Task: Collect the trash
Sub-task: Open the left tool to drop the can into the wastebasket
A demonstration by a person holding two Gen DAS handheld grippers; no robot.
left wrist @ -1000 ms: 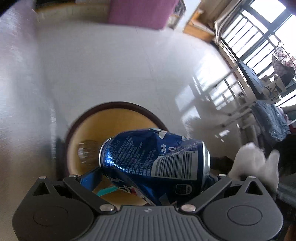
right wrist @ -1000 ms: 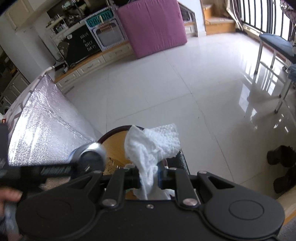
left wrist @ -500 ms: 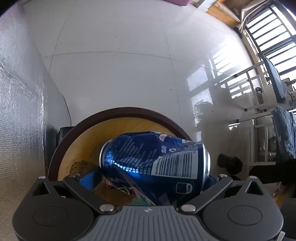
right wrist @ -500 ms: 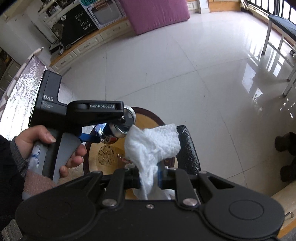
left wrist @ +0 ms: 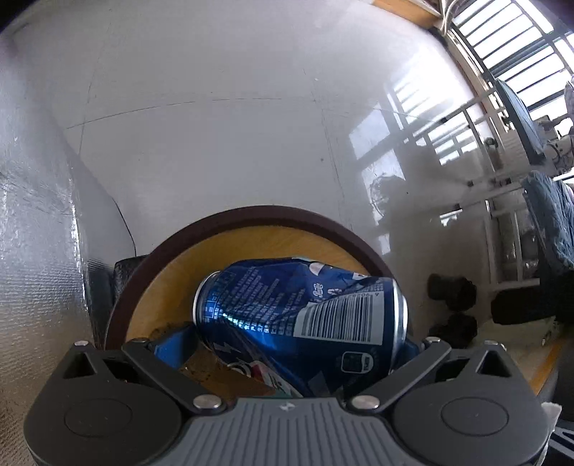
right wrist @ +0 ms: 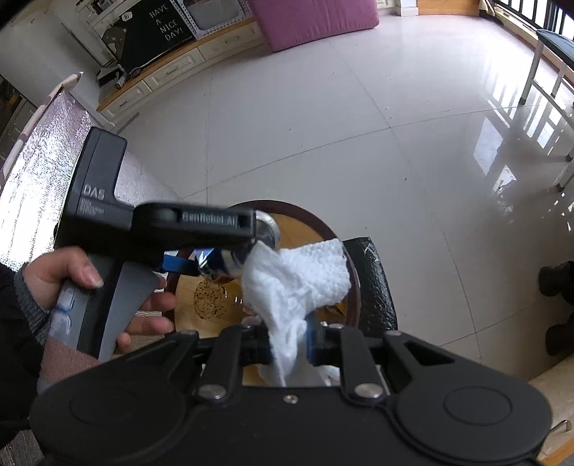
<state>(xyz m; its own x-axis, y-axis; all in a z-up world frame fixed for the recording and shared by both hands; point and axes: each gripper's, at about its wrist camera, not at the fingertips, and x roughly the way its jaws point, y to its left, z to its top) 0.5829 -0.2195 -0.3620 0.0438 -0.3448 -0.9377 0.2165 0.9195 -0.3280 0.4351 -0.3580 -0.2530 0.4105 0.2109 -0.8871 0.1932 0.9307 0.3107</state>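
Left wrist: dented can (left wrist: 301, 319) clamped between left tongs (left wrist: 297, 344).

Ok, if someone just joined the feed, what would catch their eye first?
Probably the dented blue can, gripped sideways in the left gripper right above the round wooden bin. Next, the crumpled white tissue pinched in the right gripper, held over the same bin beside the can.

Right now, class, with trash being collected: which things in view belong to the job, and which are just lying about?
Part of the job:
- crushed blue can, in the left gripper
- white tissue, in the right gripper
- round bin below both

Just lying about:
- purple cushion
- dark shoes
- chalkboard sign
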